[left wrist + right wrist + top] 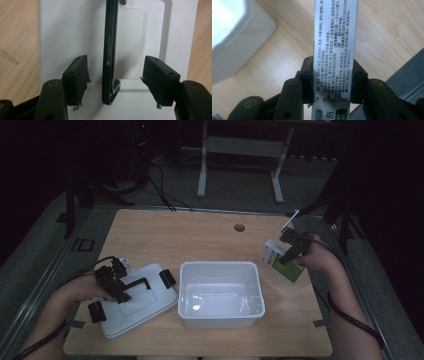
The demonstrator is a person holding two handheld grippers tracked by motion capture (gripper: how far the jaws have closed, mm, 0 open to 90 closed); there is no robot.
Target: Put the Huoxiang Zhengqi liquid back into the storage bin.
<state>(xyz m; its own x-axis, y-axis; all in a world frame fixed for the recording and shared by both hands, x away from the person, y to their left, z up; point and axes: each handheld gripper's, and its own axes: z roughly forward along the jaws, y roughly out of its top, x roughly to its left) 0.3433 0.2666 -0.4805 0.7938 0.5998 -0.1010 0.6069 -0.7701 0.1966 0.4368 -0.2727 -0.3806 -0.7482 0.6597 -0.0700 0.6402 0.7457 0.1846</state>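
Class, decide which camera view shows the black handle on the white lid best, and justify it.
The left gripper view: the black handle stands upright on the white lid, close up between the open left gripper, touching neither pad. The high view shows the handle small and dim. The right gripper view looks at a held box instead.

Printed carton [335,45] between hand-held gripper [333,83] pads

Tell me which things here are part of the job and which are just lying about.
In the job:
- green-and-white carton, clamped in the right claw
- white bin, open
- white lid with black handle, left claw open around the handle

Lying about:
- cables on the floor
- metal frame beyond the table
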